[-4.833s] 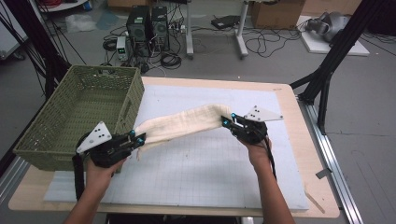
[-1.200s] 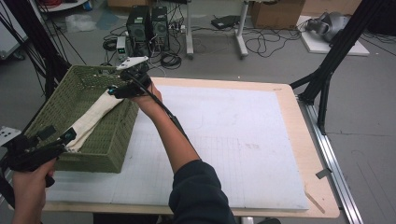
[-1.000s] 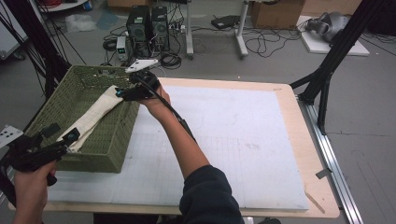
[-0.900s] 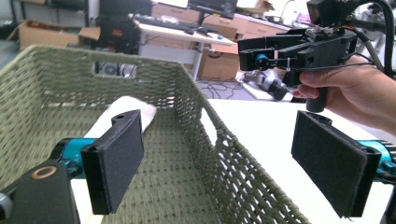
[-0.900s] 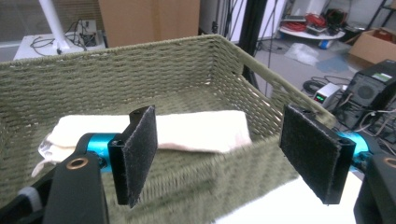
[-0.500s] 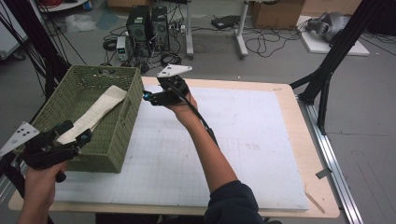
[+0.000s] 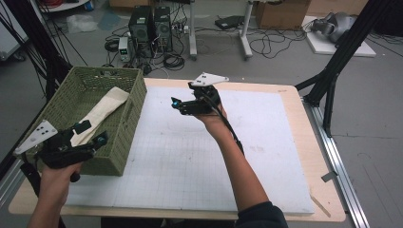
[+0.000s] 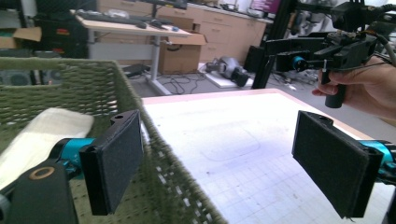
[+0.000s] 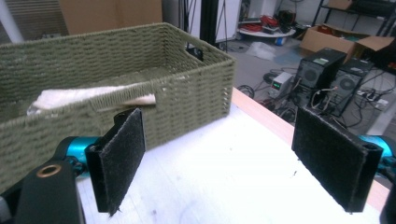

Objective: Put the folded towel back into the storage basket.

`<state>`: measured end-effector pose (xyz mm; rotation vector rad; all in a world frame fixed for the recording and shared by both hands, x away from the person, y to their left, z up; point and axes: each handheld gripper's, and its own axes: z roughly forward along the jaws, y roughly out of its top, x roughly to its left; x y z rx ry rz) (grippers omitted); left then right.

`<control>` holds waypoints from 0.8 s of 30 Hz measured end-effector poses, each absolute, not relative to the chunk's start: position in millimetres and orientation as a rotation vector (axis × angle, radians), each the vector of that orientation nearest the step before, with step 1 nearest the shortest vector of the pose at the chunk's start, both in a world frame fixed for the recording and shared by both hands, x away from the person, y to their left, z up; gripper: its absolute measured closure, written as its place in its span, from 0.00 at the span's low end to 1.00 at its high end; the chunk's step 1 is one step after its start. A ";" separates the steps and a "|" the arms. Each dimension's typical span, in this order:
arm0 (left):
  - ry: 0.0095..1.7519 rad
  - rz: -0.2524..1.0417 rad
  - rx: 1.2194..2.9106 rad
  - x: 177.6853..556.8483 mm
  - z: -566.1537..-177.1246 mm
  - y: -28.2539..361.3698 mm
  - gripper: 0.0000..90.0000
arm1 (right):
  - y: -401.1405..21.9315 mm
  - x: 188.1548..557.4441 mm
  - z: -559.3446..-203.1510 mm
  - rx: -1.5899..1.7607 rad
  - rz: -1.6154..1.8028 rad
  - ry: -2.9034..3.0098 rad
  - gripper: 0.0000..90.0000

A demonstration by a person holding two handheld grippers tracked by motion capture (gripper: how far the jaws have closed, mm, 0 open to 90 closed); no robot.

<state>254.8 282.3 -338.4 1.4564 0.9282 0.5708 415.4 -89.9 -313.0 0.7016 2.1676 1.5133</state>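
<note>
A cream towel (image 7: 103,113) lies lengthwise inside the green woven basket (image 7: 124,124) at the table's left. My left gripper (image 7: 92,133) hovers open over the basket's near corner. In the left gripper view its pads (image 8: 114,163) stand wide apart, with the basket rim (image 8: 156,140) running between them and the towel (image 8: 42,135) off to the left. My right gripper (image 7: 178,105) is held above the white mat (image 7: 190,156), pointing left toward the basket. Its jaws have just been opening and nothing is between its pads (image 9: 122,156); the basket (image 9: 187,93) and towel (image 9: 79,98) lie ahead.
The white gridded mat covers most of the wooden table (image 7: 313,156). A black frame leg (image 7: 332,71) stands at the far right corner. Computers and cables (image 7: 152,28) sit on the floor beyond the table.
The right hand has pulled back from over the basket to the right, out above the mat, leaving the towel lying in the basket. The left gripper has shifted slightly right, with no towel between its jaws.
</note>
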 end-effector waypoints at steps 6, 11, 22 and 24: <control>0.894 0.541 1.480 259.9 -338.6 269.8 0.19 | -112.0 405.4 -316.5 0.739 1.491 2.145 0.17; 0.863 0.517 1.490 263.3 -338.0 260.8 0.19 | -129.4 397.0 -319.5 0.759 1.479 2.131 0.18; 0.798 0.461 1.512 270.4 -336.5 238.1 0.19 | -169.9 373.4 -326.6 0.767 1.445 2.098 0.18; 0.788 0.453 1.519 271.5 -336.2 233.1 0.19 | -177.6 368.5 -329.7 0.783 1.437 2.086 0.18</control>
